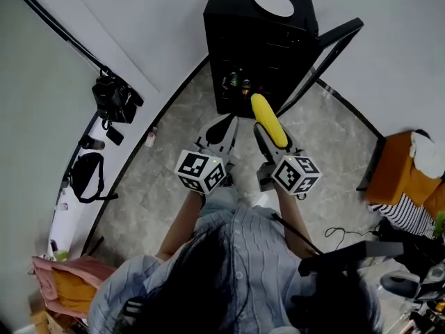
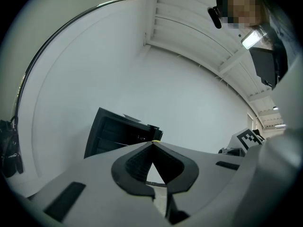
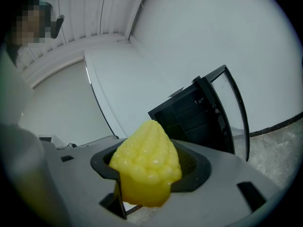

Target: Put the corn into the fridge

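A yellow corn cob (image 1: 268,120) (image 3: 147,162) sticks out forward from my right gripper (image 1: 268,132) (image 3: 149,174), which is shut on it. Just ahead stands a small black fridge (image 1: 256,44) (image 3: 194,115) (image 2: 118,134) with its glass door (image 1: 321,59) (image 3: 234,112) swung open to the right; bottles (image 1: 236,82) show on a lower shelf. My left gripper (image 1: 221,132) (image 2: 152,167) hangs beside the right one, jaws together with nothing between them. The corn's tip reaches almost to the fridge's open front.
The fridge stands on a grey stone floor (image 1: 174,165) against a white wall (image 1: 139,26). A black camera bag (image 1: 115,99) and another bag (image 1: 87,176) lie at the left. An orange seat (image 1: 396,169) with clothes stands at the right. A white disc (image 1: 272,2) lies on the fridge top.
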### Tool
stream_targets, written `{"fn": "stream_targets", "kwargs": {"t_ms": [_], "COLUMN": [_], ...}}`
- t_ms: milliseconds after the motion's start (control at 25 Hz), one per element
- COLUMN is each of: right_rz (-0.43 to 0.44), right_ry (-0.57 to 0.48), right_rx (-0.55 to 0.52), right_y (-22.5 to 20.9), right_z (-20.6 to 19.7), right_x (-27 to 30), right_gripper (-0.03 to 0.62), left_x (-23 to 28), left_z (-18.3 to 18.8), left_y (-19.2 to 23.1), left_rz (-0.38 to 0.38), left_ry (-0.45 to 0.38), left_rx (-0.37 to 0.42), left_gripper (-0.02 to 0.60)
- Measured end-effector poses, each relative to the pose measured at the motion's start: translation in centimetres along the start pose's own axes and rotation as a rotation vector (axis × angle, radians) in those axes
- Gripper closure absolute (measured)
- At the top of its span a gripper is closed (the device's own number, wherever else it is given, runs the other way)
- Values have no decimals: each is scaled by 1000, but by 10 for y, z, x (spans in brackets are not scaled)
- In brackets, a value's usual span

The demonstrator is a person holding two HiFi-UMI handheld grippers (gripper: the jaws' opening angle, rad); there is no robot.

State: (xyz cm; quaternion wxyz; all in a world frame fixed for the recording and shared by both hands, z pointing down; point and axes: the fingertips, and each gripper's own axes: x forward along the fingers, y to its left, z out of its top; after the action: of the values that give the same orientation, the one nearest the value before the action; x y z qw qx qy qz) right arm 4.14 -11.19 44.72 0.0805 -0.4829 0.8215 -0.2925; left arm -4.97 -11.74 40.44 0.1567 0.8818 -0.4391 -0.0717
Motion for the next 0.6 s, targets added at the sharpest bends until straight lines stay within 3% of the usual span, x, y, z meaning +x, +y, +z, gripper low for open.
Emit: {"fn": "stream_targets", "kwargs": {"t_ms": [600], "right_rz": [-42], "right_ry": [-26], "right_rx": [53], "right_y": [2], "right_z": [-3], "right_x": [42], "right_gripper": [330], "left_x": [3], "left_z": [4], "left_y": [39], "left_rz": [-42], "left_ry": [22], "left_rx": [-23], "left_gripper": [575]}}
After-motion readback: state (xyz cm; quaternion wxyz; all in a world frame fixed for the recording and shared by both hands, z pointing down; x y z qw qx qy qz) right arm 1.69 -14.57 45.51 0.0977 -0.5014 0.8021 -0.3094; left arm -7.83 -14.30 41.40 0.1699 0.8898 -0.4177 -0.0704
